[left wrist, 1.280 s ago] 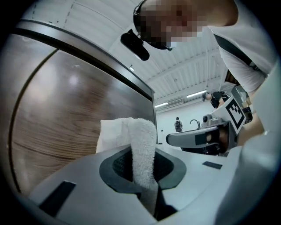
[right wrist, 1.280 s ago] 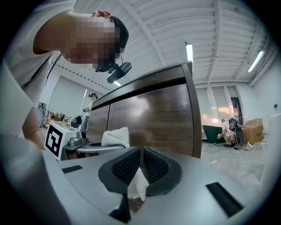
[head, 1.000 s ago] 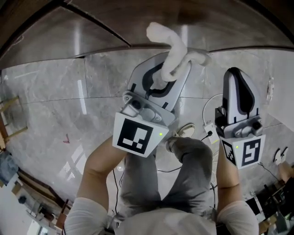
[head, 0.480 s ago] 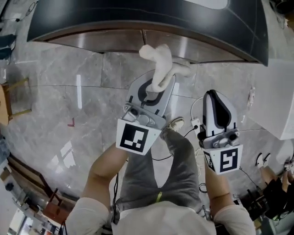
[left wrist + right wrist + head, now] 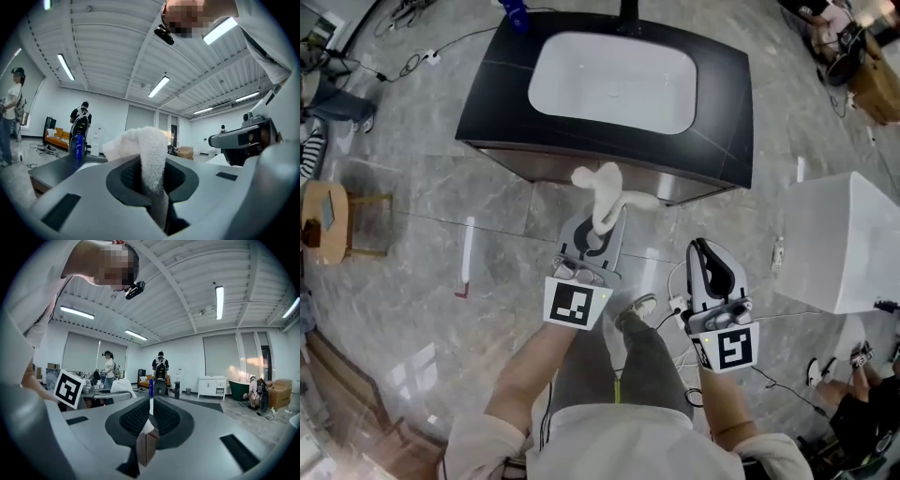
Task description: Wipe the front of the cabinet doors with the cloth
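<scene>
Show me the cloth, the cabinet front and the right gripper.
cloth [image 5: 604, 195], head view, bunched middle.
cabinet front [image 5: 523, 166], head view, bare strip under the counter.
right gripper [image 5: 703, 249], head view, tip of its closed jaws.

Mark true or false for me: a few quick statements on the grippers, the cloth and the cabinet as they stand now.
1. The left gripper is shut on the cloth. True.
2. The right gripper grips a second cloth. False: its jaws are together with nothing between them.
3. The cabinet has a dark top and a white basin. True.
4. The wooden stool stands to the cabinet's right. False: in the head view it is on the left.
</scene>
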### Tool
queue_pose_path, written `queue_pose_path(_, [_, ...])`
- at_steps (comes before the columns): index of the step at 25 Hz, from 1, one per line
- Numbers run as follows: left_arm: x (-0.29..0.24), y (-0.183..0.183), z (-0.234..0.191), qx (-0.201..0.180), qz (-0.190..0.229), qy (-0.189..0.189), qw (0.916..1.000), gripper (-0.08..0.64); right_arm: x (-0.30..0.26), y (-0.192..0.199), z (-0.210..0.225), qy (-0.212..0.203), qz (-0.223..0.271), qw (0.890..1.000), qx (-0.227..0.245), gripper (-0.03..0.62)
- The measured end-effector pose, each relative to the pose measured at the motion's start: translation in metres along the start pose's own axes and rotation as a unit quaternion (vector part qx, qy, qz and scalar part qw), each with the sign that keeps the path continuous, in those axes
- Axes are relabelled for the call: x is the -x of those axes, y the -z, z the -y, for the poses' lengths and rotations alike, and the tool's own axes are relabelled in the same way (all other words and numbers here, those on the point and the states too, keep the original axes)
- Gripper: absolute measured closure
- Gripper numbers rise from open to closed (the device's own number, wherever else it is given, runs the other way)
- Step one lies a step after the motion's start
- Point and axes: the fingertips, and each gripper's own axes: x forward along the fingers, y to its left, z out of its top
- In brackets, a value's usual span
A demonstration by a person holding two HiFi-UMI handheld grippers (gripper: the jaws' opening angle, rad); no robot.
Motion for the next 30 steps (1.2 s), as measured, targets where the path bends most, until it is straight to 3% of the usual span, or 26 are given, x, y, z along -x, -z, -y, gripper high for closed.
queue_pose_path(9, [0.026, -0.153, 0.038, -0.038, 0.04, -0.021, 0.9983, 0.499, 0.063, -0.12, 0.028, 0.02, 0.05, 0.998, 0.023, 0.546])
queue_pose_path(15, [0.054, -0.232, 0.063, -0.078, 0.079, -0.025, 0.9935, 0.499, 0.109, -0.163, 0.05, 0.045, 0.08, 0.995, 0.027, 0.546])
queue_pose_path(23, [0.098, -0.289, 0.06, -0.082, 0.121, -0.043, 0.9883, 0.499, 0.158, -0.202, 0.065, 0.095, 0.101, 0.99, 0.037, 0.546])
queue_pose_path(30, [0.111, -0.296, 0.057, -0.078, 0.132, -0.04, 0.9873, 0.499, 0.181, -0.206, 0.077, 0.133, 0.107, 0.985, 0.029, 0.546])
